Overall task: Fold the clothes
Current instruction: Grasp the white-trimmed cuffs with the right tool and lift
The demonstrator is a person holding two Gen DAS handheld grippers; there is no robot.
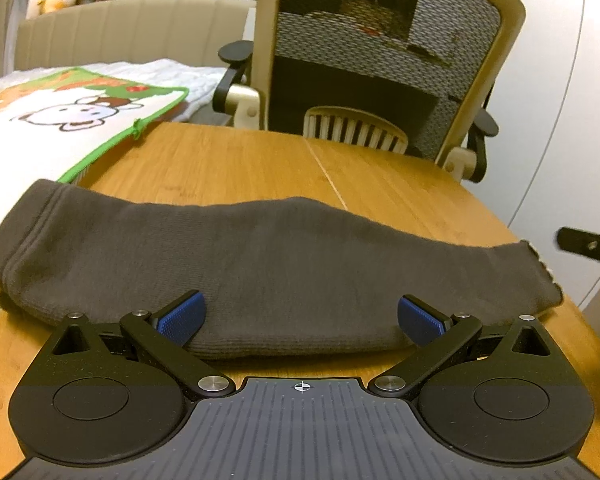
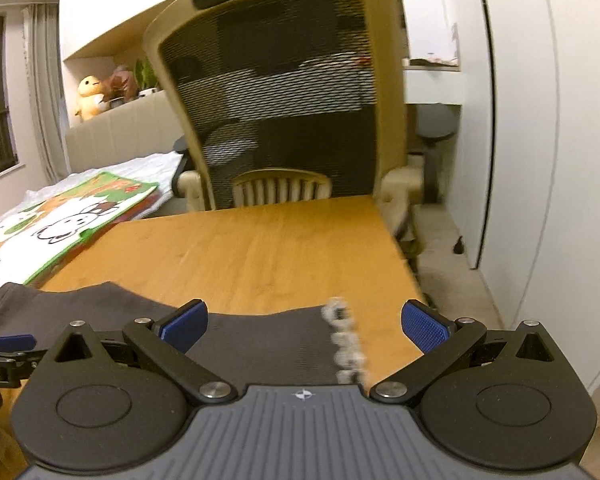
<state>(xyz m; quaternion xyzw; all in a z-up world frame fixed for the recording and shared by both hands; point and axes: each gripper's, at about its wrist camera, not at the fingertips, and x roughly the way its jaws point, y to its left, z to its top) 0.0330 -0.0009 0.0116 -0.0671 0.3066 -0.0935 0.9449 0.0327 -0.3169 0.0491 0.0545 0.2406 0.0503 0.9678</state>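
Sock (image 2: 260, 344) trim blurred; left tongs (image 2: 8, 346) cut off.

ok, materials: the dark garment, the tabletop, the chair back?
Dark garment: soft matte knit, likely cotton or fleece; fine ribbing shows at the hem, pale scalloped trim at one end.
Tabletop: wood or bamboo-look, light sheen; visible grain and a plank seam.
Chair back: see-through mesh in a smooth beige frame, probably plastic.

The sock (image 1: 260, 268) between the jaws is dark grey, with a white-speckled edge. The table (image 1: 236, 164) is honey-brown wood. Beyond the jaws stands a chair (image 2: 284, 92) — beige frame, black mesh. The cloth (image 1: 72, 120) is white with a green border and a cartoon animal.
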